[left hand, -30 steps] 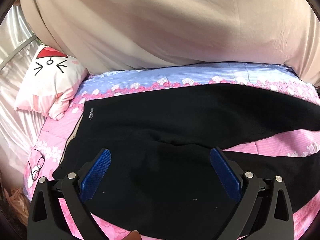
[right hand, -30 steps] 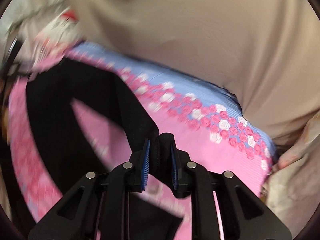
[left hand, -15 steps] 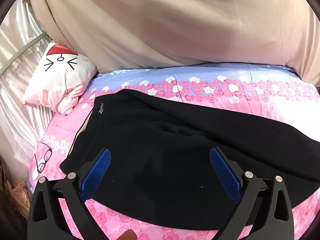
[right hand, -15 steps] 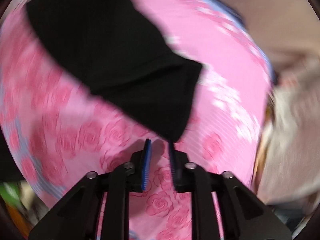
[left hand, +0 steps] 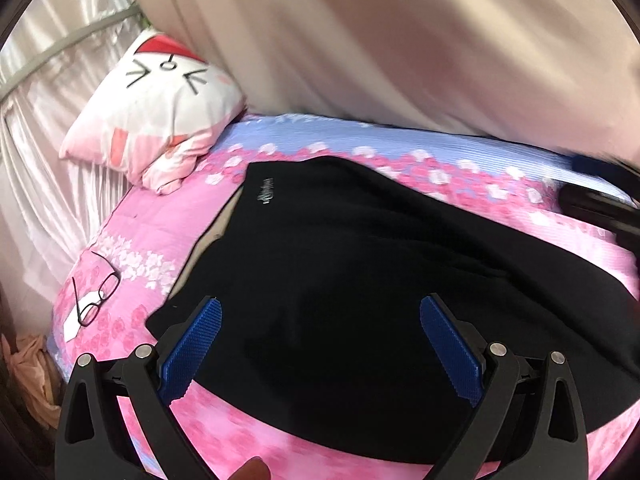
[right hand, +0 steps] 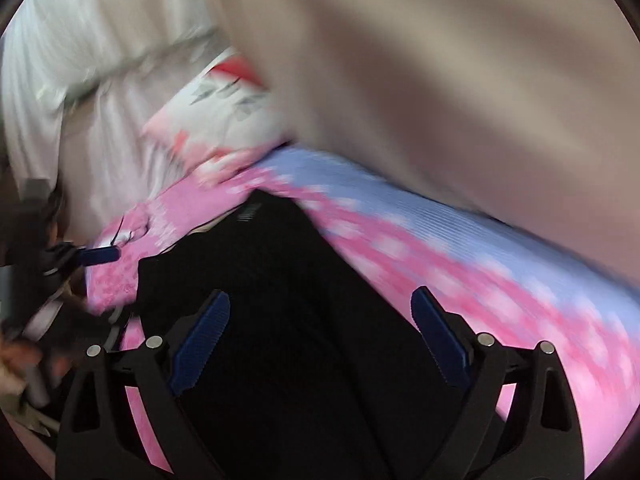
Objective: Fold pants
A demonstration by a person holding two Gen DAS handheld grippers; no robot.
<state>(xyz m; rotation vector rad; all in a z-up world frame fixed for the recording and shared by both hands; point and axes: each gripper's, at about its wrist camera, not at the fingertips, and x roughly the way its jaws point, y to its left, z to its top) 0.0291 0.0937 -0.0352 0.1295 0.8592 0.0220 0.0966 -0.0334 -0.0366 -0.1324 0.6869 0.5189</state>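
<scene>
Black pants [left hand: 360, 280] lie flat on the bed [left hand: 160, 232], waistband toward ten o'clock; left gripper [left hand: 320, 344] jaws stand apart, empty; right gripper [right hand: 320, 336] jaws, just opened, hold nothing; next grasp should take both layers squarely

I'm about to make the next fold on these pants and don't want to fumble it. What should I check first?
1. Left gripper open, nothing between its pads: ok.
2. Right gripper open, its jaws having just opened, no cloth pinched: ok.
3. Black pants lying flat on the pink bedspread: ok.
4. Legs stacked evenly: cannot tell, hems out of view.
5. Glasses lying apart from the pants: ok.
</scene>
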